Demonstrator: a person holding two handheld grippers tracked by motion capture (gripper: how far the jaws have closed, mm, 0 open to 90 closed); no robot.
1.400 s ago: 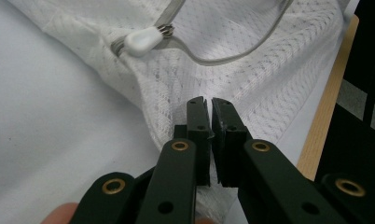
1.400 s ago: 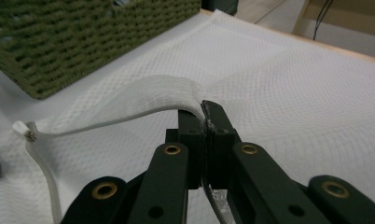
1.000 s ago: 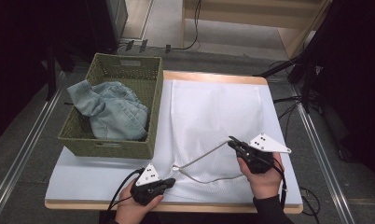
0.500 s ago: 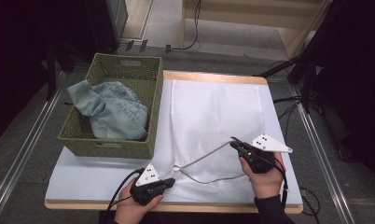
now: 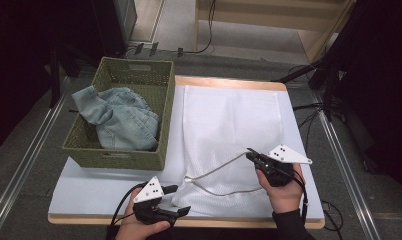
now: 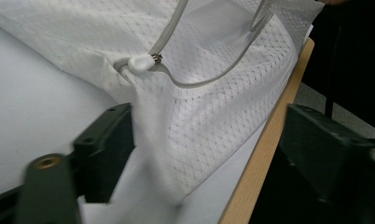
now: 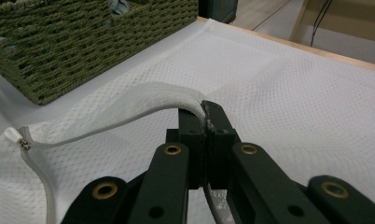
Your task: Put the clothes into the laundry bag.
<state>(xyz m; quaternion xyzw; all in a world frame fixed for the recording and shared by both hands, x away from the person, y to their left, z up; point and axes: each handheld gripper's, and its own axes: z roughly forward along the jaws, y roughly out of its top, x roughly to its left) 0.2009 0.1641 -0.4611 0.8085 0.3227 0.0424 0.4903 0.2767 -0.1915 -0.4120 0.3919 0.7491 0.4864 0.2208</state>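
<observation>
My right gripper (image 7: 206, 122) is clenched on the zipper edge (image 7: 143, 100) of the white mesh bag (image 5: 229, 125), lifting it; my left gripper (image 5: 178, 199) gapes wide around the bag's near corner on the tabletop (image 5: 96, 185), beside the wicker basket (image 5: 119, 155).

A green wicker basket (image 5: 114, 155) holding crumpled denim jeans (image 5: 121, 117) sits on the table's (image 5: 89, 187) left side
</observation>
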